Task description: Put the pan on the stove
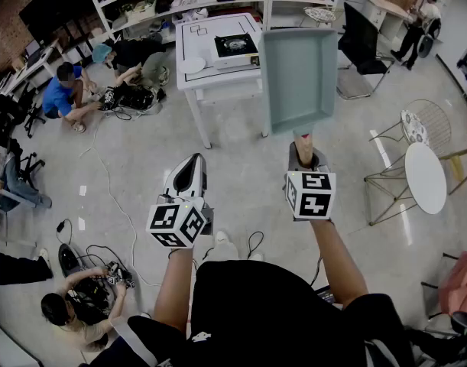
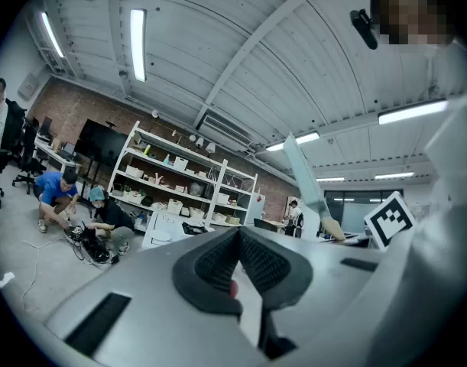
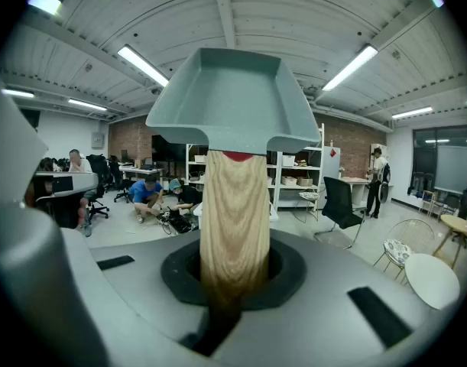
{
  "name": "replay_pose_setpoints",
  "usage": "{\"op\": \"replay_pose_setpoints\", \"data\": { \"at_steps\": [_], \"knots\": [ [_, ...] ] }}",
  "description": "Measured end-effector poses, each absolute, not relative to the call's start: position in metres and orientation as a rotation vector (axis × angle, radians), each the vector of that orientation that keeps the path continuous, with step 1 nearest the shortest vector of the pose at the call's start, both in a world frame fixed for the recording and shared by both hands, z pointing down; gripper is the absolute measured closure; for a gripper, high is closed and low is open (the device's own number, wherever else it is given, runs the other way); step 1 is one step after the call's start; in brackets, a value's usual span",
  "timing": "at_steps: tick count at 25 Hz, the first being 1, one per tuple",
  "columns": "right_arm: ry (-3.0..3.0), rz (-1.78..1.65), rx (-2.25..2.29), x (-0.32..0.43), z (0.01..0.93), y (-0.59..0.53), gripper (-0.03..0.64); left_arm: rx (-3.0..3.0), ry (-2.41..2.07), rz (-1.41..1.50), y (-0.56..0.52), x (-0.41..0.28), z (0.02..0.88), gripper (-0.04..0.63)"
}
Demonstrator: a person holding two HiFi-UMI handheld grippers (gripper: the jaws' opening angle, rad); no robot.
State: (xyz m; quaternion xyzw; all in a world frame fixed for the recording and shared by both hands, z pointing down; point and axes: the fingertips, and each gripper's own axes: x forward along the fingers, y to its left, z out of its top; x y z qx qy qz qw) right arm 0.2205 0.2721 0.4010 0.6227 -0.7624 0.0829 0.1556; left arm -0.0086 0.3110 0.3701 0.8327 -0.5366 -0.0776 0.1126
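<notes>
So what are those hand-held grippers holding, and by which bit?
The right hand-held gripper holds the grey-green pan by its wooden handle. The left hand-held gripper holds nothing.

The pan point(image 1: 298, 75) is a blue-grey square tray with a light wooden handle point(image 1: 303, 139). It is held up in the air by that handle, open side up. The stove point(image 1: 235, 49) is small with a black top, and sits well apart from the pan on a white table point(image 1: 202, 40).
</notes>
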Motion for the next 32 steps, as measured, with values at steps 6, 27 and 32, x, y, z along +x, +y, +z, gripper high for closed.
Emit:
{"op": "replay_pose_setpoints", "data": {
  "at_steps": [6,27,32],
  "knots": [
    [-2.201,0.269,1.778,0.220,0.403,0.280,0.601,2.442,-1.580,-0.221,0.322,-0.006,0.372,0.588],
    [-2.183,0.280,1.730,0.207,0.412,0.216,0.601,2.421,-1.565,-0.208,0.259,-0.012,0.386,0.588],
    [-2.181,0.291,1.736,0.201,0.414,0.180,0.601,2.465,-1.598,-0.147,0.222,-0.014,0.385,0.588]
  ]
}}
